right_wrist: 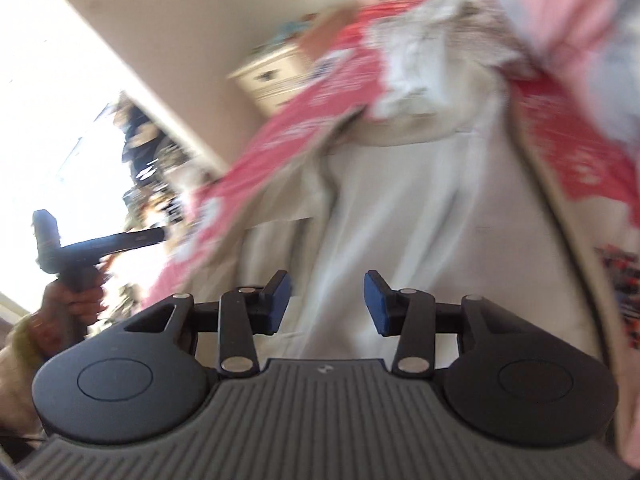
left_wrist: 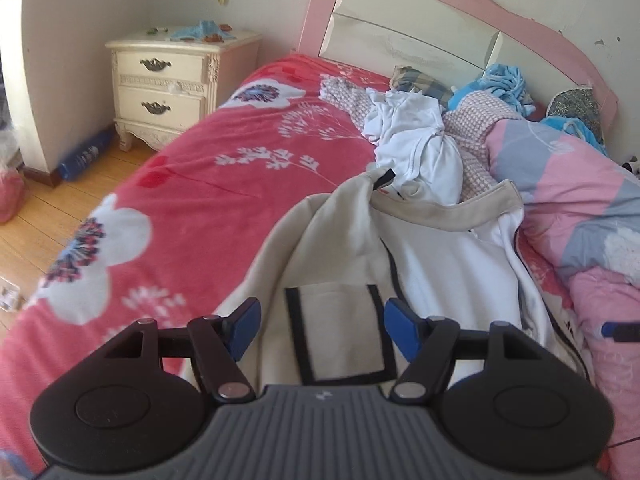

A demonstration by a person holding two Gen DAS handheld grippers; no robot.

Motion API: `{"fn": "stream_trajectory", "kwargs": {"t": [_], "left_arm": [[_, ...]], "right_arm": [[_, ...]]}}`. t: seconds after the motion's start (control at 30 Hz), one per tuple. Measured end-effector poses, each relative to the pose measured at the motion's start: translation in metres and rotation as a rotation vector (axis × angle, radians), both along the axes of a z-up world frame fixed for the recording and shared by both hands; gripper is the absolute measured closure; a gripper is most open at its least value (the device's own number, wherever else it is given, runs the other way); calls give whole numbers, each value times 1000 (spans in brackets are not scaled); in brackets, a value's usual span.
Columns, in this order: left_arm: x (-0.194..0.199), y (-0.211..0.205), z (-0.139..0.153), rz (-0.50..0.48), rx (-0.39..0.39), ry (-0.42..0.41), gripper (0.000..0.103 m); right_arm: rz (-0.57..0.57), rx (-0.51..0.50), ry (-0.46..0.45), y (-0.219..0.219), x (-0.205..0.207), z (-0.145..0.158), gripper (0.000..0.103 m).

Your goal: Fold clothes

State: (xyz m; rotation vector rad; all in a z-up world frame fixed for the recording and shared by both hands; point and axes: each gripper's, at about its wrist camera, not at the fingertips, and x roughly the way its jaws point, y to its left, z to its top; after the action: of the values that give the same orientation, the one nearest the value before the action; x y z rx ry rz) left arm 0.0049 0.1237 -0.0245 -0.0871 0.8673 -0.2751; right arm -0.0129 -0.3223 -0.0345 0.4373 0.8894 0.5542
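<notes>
A beige jacket [left_wrist: 340, 232] with a white lining [left_wrist: 448, 276] and a black-trimmed pocket [left_wrist: 338, 332] lies spread open on the red floral bedspread [left_wrist: 224, 160]. My left gripper [left_wrist: 322, 330] is open and empty, just above the pocket. My right gripper [right_wrist: 326, 304] is open and empty over the jacket's white lining [right_wrist: 400, 220]; this view is blurred by motion. The left gripper's handle [right_wrist: 76, 256], held in a hand, shows at the left of the right wrist view.
A pile of unfolded clothes [left_wrist: 416, 136] lies near the pink headboard [left_wrist: 460, 4]. A pink and grey quilt [left_wrist: 580, 200] is bunched at the right. A cream nightstand [left_wrist: 172, 80] stands left of the bed, with a blue bottle [left_wrist: 84, 156] on the wooden floor.
</notes>
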Motion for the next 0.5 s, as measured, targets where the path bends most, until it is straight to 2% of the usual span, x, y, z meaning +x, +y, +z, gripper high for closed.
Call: {"fn": "stream_trajectory", "kwargs": {"t": [0.03,0.07,0.13,0.2,0.3,0.37,0.5], "left_arm": [[-9,5,3,-13,5,8,30],[-18,10,2,-29,4,30,29],[-33,16,-6,-62,24,79,29],[-48,19,-18,-104,63,116,30],[-72,27,-37,-164,170,149,30],[-85,35,-48,-203,208,159,29],[-94,40,-80,-232,290,203,28]], "right_arm": [[70,25,-3,14,0,10,61],[126,54,2,29,3,15,53],[189,73,71,61,15,6,46],[194,12,160,94,23,-17,46],[196,-51,280,132,24,-54,47],[183,-74,302,145,8,-62,47],[147,-27,321,148,-17,-62,47]]}}
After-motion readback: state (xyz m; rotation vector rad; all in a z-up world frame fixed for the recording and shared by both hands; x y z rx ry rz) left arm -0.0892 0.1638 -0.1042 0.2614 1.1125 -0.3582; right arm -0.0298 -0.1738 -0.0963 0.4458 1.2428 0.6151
